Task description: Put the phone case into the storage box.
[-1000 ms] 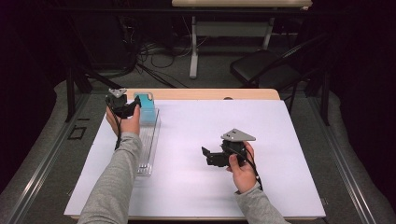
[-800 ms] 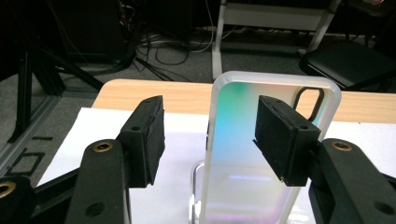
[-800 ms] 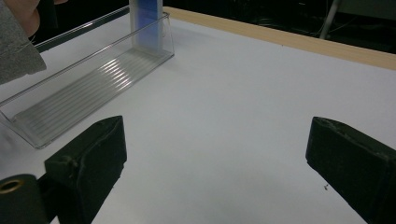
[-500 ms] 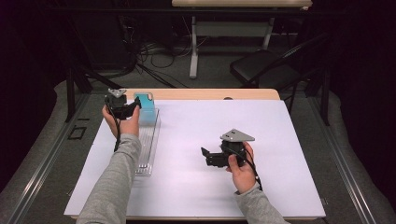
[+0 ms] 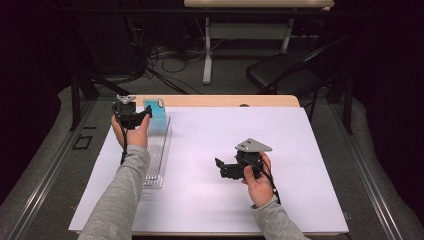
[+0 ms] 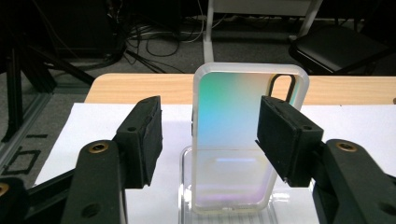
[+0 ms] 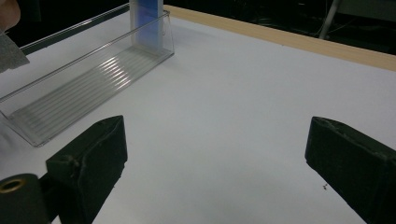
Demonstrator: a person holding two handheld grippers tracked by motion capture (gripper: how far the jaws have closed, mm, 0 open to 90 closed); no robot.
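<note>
The phone case point(image 6: 236, 140) is stood upright in the clear tray point(image 5: 156, 160), freed as the left gripper point(image 6: 210, 140) fingers have just been opening; the right gripper point(image 7: 219, 168) is held released.

Both arms are wearing grey sleeves point(image 5: 117, 200); each black gripper point(image 5: 131, 114) is trailing a black cable, the right gripper point(image 5: 226, 169) carrying a grey three-cornered plate.

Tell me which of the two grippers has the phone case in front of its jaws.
The left gripper, at the clear tray's far end, faces the upright phone case; the right gripper rests over bare white table.
</note>
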